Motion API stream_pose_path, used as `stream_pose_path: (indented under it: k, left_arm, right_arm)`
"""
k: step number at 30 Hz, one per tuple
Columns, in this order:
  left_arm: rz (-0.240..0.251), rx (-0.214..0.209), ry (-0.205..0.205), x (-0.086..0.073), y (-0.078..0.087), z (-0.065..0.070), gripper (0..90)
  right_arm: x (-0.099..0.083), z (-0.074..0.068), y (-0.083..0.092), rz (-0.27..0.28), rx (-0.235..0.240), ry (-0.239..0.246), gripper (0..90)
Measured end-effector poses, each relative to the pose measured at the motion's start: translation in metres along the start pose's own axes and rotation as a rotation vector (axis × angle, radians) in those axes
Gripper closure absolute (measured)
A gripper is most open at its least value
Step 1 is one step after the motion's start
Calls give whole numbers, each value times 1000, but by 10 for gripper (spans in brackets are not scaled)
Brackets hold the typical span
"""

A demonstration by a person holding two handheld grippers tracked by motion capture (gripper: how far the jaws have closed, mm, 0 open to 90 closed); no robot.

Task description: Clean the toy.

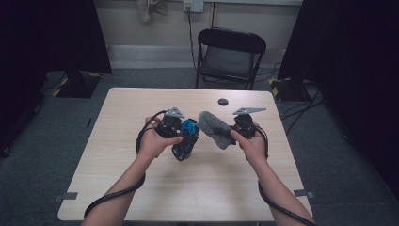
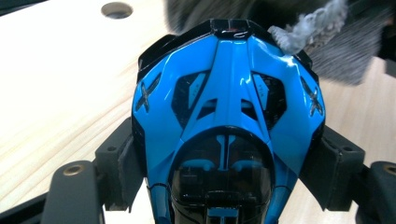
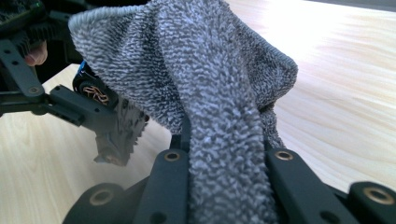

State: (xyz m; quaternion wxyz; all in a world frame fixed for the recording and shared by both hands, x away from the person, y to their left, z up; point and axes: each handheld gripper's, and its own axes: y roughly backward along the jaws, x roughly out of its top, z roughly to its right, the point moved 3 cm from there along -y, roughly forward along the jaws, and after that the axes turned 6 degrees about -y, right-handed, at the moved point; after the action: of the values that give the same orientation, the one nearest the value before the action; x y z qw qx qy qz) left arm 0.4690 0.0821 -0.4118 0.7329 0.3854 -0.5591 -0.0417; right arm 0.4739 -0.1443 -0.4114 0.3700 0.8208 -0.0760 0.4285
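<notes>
The left gripper [image 1: 181, 132] is clamped on a glossy blue and black toy car body [image 1: 186, 139], its two black jaws pressing against the car's flanks, one on each side, as the left gripper view shows. In that view the blue and black toy car [image 2: 227, 121] points away from the jaws, nose toward the far end, and just past its front a grey fluffy terry cloth [image 2: 327, 42] hangs near it; whether they touch cannot be told.

The right gripper [image 1: 225, 133] is pinched tight on that grey cloth [image 1: 212, 127], which in the right gripper view rises from between its jaws as a thick fold and spreads wide above them [image 3: 201, 84]. Beyond the cloth, to the left of those jaws, part of the left gripper and a small wheel of the car [image 3: 95, 93] show.

Both tools are held above the pale wooden table [image 1: 141, 188], near each other, with the car and cloth between them. A small round hole [image 1: 223, 101] lies in the tabletop beyond the grippers
</notes>
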Motion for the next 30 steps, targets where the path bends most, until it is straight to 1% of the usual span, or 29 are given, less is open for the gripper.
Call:
stream_pose_path:
  k: [1, 3, 5, 8, 11, 19, 20, 24, 27, 30]
  left_arm:
    - [0, 0, 0, 0, 0, 0, 246]
    - [12, -9, -8, 5, -1, 4, 246]
    - [14, -8, -10, 7, -2, 4, 246]
    - [14, -11, -8, 8, -3, 4, 246]
    - [22, -9, 2, 8, -3, 3, 246]
    - [28, -7, 8, 9, -3, 2, 246]
    - [25, -8, 9, 9, -3, 2, 247]
    - [30, -6, 8, 10, -2, 2, 246]
    - [38, -4, 10, 11, 0, 1, 246]
    - [45, 0, 10, 12, 2, 0, 246]
  right_arm:
    - [0, -2, -3, -4, 11, 10, 771]
    - [-2, -8, -8, -25, 14, 38, 771]
    - [-3, -14, -13, -38, 35, 50, 772]
    - [-6, -18, -18, -68, 47, 75, 771]
    - [-9, -21, -23, -92, 59, 88, 771]
    - [-18, -26, -31, -127, 77, 114, 771]
    - [-22, -27, -34, -135, 86, 116, 771]
    - [-29, -28, -40, -159, 96, 126, 770]
    - [-37, -26, -45, -191, 96, 130, 770]
    - [-42, -23, -48, -208, 90, 125, 770]
